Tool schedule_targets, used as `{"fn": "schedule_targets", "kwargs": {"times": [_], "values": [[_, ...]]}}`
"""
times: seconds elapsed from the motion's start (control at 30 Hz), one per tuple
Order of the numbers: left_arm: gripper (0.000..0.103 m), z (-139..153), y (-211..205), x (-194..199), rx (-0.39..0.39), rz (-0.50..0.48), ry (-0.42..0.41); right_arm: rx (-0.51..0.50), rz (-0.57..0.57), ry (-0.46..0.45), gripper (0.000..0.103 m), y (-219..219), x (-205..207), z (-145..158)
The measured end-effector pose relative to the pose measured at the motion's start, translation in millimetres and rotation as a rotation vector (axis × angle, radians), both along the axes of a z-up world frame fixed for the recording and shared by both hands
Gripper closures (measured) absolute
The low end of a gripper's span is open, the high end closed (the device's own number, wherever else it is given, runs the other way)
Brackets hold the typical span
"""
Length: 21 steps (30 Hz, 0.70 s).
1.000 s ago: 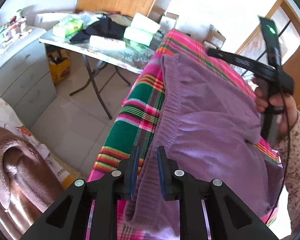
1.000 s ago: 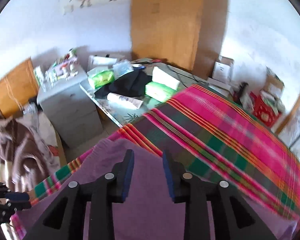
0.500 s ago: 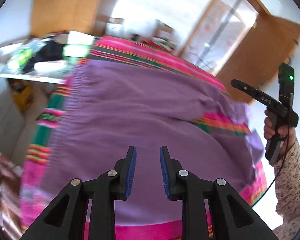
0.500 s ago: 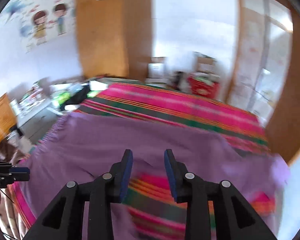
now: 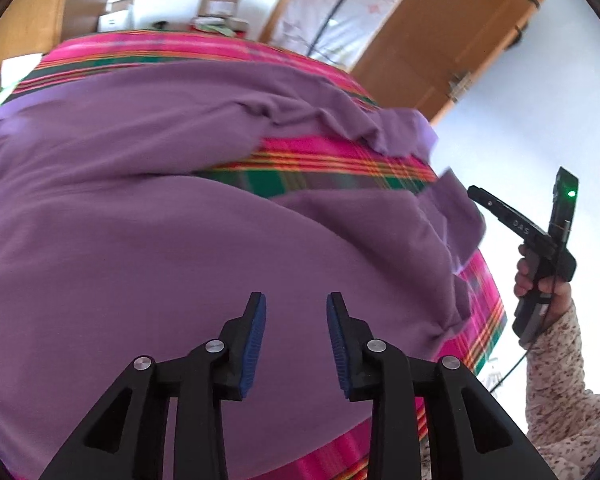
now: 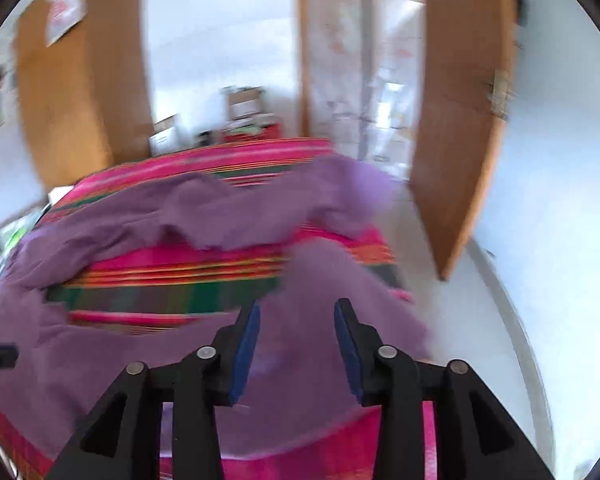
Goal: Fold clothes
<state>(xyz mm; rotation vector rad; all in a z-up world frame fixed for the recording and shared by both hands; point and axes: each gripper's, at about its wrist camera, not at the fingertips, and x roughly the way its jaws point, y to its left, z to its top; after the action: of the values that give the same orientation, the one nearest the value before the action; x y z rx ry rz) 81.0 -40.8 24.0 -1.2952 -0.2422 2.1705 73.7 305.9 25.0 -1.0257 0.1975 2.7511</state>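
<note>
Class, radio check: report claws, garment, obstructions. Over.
Left claw and right claw open, jaws just widening, nothing held. Purple garment spread on plaid bedcover, unfolded. No obstructions.

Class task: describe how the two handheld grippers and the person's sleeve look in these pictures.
Both the left gripper and the right gripper are black, with angular fingers, silver pivot screws and ribbed blue pads. The right one carries a green light and a thin black cable. The sleeve is pale, dark-speckled.

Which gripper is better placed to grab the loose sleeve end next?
Right, probably. The right gripper hangs over the sleeve end of the purple sweater, jaws open and empty. The left gripper is over the sweater's body.
</note>
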Motion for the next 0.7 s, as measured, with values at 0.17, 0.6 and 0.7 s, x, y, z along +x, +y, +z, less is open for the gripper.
{"fn": "schedule_targets", "kwargs": {"times": [0.17,0.6,0.7], "values": [[0.070,-8,28,-1,-0.012,-0.055,-0.015,-0.057,-0.083,-0.012,0.058,37,9,-17],[0.070,-14,59,-16,-0.027,-0.071,-0.048,0.013,0.041,-0.058,0.054,24,-23,-34],[0.070,-16,62,-17,-0.031,-0.073,-0.052,0.025,0.075,-0.093,0.054,17,-28,-41]]}}
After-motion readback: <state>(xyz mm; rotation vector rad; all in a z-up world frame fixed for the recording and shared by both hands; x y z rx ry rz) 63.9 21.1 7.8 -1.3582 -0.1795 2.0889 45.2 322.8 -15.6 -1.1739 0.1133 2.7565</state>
